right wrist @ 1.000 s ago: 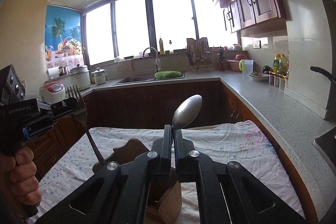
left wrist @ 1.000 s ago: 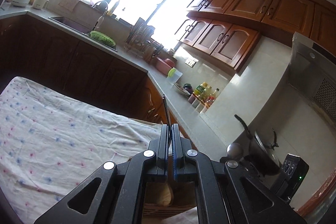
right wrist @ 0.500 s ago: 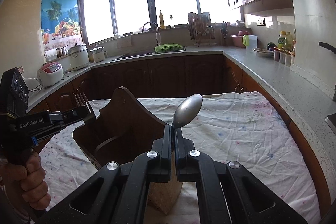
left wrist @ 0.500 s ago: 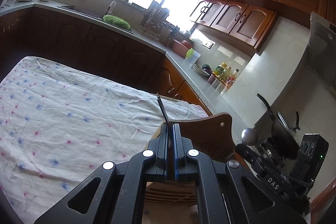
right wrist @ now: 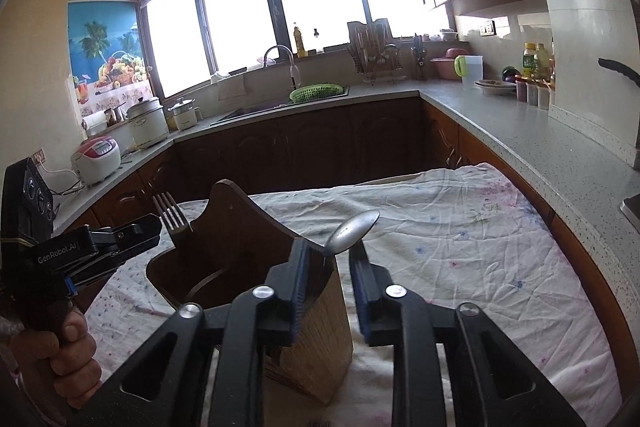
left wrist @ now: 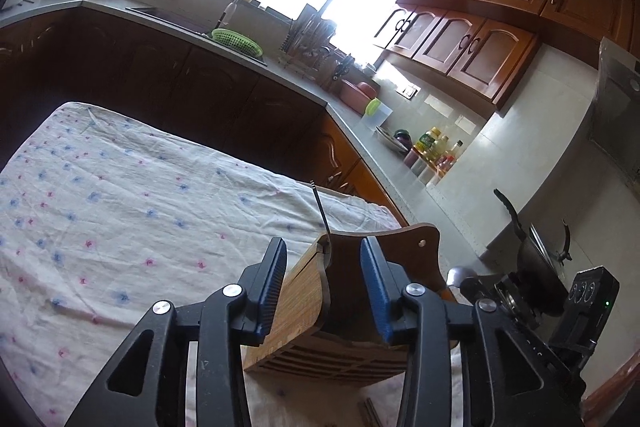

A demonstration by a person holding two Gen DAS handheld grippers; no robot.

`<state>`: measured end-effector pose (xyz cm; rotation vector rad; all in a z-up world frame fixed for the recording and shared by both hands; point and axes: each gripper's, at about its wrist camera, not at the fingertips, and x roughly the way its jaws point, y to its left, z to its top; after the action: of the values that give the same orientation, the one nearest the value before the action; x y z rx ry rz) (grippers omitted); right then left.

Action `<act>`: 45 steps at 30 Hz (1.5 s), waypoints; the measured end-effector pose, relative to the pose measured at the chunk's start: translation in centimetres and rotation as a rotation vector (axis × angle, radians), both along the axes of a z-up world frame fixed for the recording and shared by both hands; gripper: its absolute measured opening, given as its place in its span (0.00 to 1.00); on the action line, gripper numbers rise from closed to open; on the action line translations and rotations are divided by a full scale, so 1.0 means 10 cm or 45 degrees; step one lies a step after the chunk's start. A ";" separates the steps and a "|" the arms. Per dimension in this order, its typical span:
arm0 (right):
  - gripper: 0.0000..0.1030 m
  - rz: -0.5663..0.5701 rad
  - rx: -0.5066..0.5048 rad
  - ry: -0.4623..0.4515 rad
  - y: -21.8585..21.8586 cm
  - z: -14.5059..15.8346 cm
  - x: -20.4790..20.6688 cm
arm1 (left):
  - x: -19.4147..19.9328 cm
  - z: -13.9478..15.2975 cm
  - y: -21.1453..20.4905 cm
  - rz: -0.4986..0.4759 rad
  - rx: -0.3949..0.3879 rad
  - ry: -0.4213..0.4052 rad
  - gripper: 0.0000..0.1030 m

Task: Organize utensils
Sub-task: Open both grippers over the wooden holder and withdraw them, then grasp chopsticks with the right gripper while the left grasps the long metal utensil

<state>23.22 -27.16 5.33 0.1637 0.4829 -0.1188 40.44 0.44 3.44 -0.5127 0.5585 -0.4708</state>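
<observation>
Your left gripper [left wrist: 324, 283]: jaws apart, level, flanking the fork [right wrist: 172, 217] in the wooden holder [left wrist: 352, 311]. Your right gripper [right wrist: 326, 277]: jaws apart beside the leaning spoon [right wrist: 354, 227].

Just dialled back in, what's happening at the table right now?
A person is sorting cutlery into the wooden utensil holder on the floral tablecloth. Both grippers have their jaws open: the left gripper beside the fork, the right gripper beside the spoon. Both utensils stand in the holder.
</observation>
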 end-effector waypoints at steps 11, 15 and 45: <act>0.94 -0.065 0.125 -0.167 -0.08 0.18 -0.72 | -1.07 0.00 0.35 0.134 0.074 -0.023 0.80; 0.95 -0.065 0.157 -0.163 -0.04 0.13 -1.03 | -1.53 -0.06 0.43 0.177 0.117 -0.006 0.82; 0.94 -0.103 0.191 0.079 0.15 -0.49 -1.72 | -2.45 -0.11 0.27 0.152 0.415 0.207 0.82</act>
<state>6.07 -25.69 0.46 0.3273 0.5475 -0.1674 15.96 3.14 2.37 -0.2709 0.7412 -0.2185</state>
